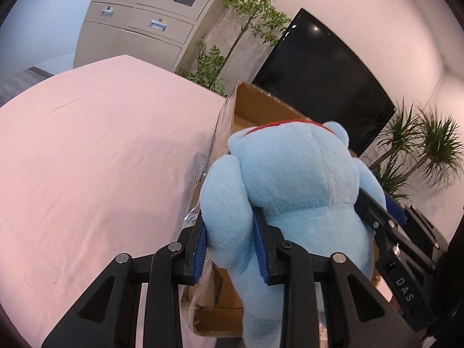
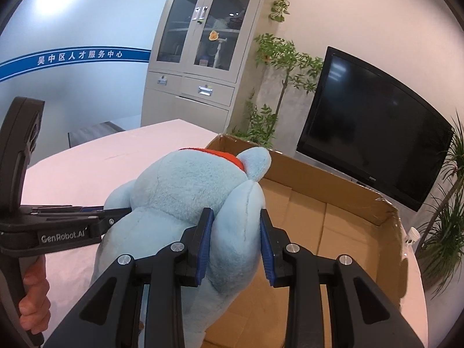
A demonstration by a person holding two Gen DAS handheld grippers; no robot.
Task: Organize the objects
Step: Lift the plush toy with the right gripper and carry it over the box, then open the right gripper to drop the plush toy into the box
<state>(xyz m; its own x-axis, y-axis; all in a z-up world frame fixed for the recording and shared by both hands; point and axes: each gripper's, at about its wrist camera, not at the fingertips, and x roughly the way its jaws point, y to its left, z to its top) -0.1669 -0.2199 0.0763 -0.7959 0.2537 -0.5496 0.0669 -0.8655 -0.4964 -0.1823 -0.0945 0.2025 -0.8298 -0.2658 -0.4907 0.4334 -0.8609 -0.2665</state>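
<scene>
A light blue plush toy [image 1: 290,174] with a red collar hangs over an open cardboard box [image 1: 255,107], held from both sides. My left gripper [image 1: 229,226] is shut on one of its soft limbs. In the same view my right gripper [image 1: 377,206] clamps the toy's other side. In the right wrist view the right gripper [image 2: 236,220] pinches a bulging limb of the plush toy [image 2: 185,185], and the left gripper [image 2: 121,211] reaches in from the left. The cardboard box [image 2: 319,171] sits open and looks empty, right behind and below the toy.
The box stands at the edge of a table with a pink cloth [image 1: 101,159]. A black TV [image 2: 371,133], potted plants [image 2: 281,66] and a grey cabinet [image 2: 203,66] line the wall behind. A person's hand [image 2: 34,290] grips the left gripper's handle.
</scene>
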